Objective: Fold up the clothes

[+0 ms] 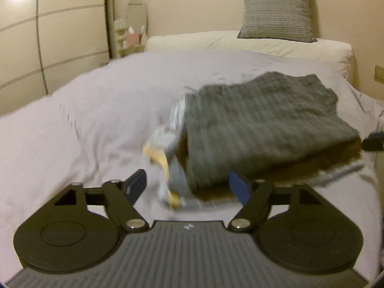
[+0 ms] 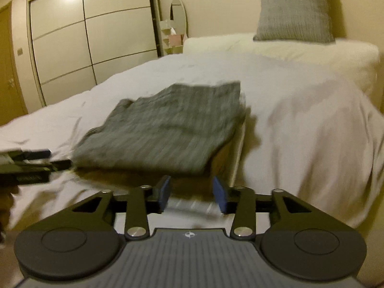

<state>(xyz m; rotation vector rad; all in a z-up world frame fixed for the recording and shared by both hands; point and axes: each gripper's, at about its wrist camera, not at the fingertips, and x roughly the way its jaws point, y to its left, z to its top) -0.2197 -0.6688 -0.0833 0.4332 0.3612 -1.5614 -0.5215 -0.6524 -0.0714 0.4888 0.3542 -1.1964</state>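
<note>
A dark grey ribbed garment (image 1: 264,124) lies folded on the white bed cover (image 1: 96,110), blurred by motion, with its near edge raised above a dark shadow. Pale cloth with a yellow patch (image 1: 165,158) shows at its left edge. My left gripper (image 1: 188,186) is wide open just in front of that corner, holding nothing. In the right wrist view the garment (image 2: 168,127) sits ahead of my right gripper (image 2: 192,193), which is open over a strip of pale striped cloth (image 2: 192,206). The left gripper (image 2: 28,165) appears at the garment's left side.
A grey cushion (image 1: 277,12) leans on the wall above a white pillow roll (image 1: 252,44) at the head of the bed. Sliding wardrobe doors (image 2: 91,38) stand to the left, with an oval mirror (image 2: 178,15) and a small shelf beside them.
</note>
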